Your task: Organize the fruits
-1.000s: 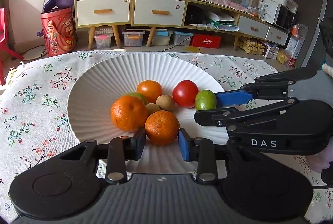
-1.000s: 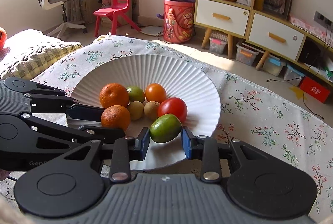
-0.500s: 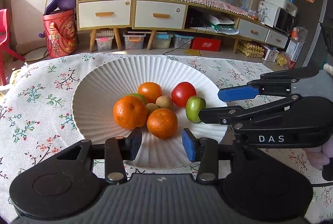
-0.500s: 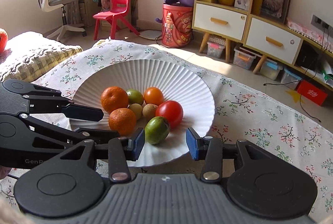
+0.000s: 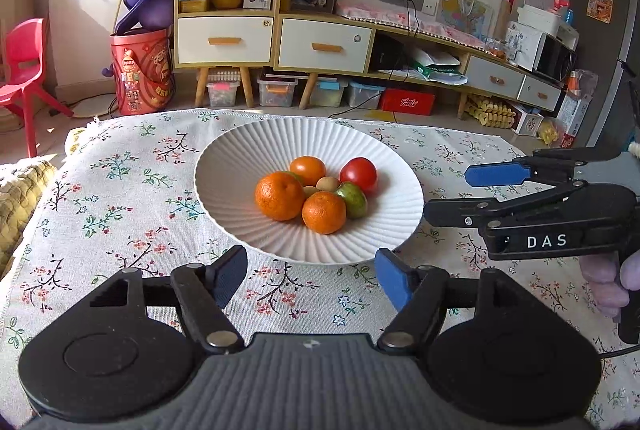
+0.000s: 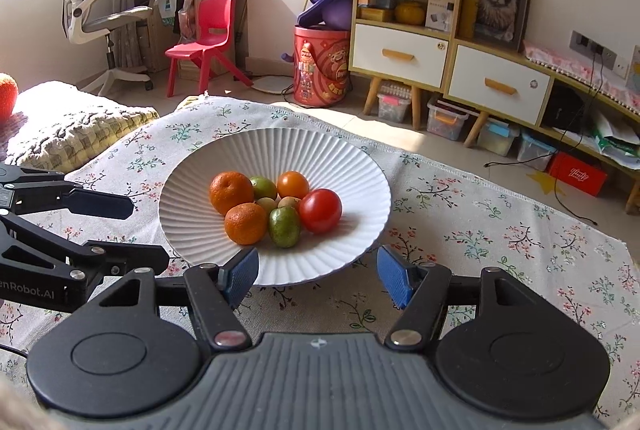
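Observation:
A white ribbed plate (image 5: pixel 240 158) (image 6: pixel 352 166) on the floral cloth holds several fruits: two oranges (image 5: pixel 323 212) (image 6: pixel 245 223), a red tomato (image 5: pixel 359 174) (image 6: pixel 320 210), an orange tomato (image 5: pixel 307 169), a green lime (image 5: pixel 354 199) (image 6: pixel 284 227), another green fruit (image 6: pixel 264 187) and small brown fruits (image 5: pixel 328 184). My left gripper (image 5: pixel 310 280) is open and empty, just short of the plate's near rim. My right gripper (image 6: pixel 318 276) is open and empty at the plate's near rim; it also shows in the left wrist view (image 5: pixel 456 194), right of the plate.
The floral tablecloth (image 5: pixel 100 190) covers the table. A cushion (image 6: pixel 68 126) lies at the left. Beyond the table stand a red chair (image 6: pixel 204 30), a red bucket (image 5: pixel 142 70) and wooden cabinets (image 5: pixel 272 38).
Both grippers have opened wide and pulled back from the plate. The left one let go of an orange and the right one let go of the green lime; both fruits rest in the plate.

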The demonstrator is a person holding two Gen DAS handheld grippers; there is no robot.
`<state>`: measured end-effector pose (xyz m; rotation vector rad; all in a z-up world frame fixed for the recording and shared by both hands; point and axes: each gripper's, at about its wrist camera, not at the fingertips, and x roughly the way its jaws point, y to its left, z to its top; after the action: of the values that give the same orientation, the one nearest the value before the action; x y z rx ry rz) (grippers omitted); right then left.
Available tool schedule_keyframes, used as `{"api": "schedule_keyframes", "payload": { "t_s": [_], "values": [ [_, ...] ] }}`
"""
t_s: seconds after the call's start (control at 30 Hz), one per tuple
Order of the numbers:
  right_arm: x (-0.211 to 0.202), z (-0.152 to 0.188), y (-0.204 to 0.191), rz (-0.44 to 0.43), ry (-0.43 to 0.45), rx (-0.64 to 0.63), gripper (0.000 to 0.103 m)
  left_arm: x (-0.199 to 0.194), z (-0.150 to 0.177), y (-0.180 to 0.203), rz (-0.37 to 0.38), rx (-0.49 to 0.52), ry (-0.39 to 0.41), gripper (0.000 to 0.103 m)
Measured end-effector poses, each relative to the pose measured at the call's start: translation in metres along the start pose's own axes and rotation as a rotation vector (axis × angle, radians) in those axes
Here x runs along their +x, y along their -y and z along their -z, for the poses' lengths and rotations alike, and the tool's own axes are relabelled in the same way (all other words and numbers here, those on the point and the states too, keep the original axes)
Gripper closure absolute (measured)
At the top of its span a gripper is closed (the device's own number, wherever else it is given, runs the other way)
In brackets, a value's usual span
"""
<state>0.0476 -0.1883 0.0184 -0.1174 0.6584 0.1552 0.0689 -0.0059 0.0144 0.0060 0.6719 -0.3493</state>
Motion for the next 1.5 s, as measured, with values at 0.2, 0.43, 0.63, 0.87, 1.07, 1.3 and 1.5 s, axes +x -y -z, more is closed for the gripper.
{"api": "schedule_keyframes", "payload": {
  "t_s": [0.2,0.43,0.63,0.87,1.07,1.3,1.5],
  "values": [
    [-0.016,0.011,-0.005,0.011,0.021,0.068,0.032,-0.014,0.009,-0.004,-0.024,-0.033,0.005,0.032],
    [-0.025,0.025,-0.008,0.043,0.022,0.149,0.028,-0.022,0.018,-0.006,-0.046,-0.083,-0.005,0.025],
    [-0.030,0.033,-0.011,0.080,0.019,0.211,0.021,-0.023,0.020,-0.004,-0.079,-0.097,-0.014,0.019],
    [-0.034,0.041,-0.018,0.118,0.017,0.246,0.009,-0.027,0.029,-0.003,-0.128,-0.098,-0.024,0.011],
    [-0.034,0.042,-0.020,0.164,0.017,0.254,0.001,-0.026,0.030,0.002,-0.176,-0.085,-0.050,0.011],
    [-0.026,0.041,-0.024,0.219,-0.040,0.252,0.001,-0.020,0.027,0.003,-0.249,-0.102,-0.106,0.011],
    [-0.028,0.041,-0.029,0.222,-0.054,0.235,0.001,-0.021,0.026,0.007,-0.283,-0.088,-0.117,0.011]
  ]
}}
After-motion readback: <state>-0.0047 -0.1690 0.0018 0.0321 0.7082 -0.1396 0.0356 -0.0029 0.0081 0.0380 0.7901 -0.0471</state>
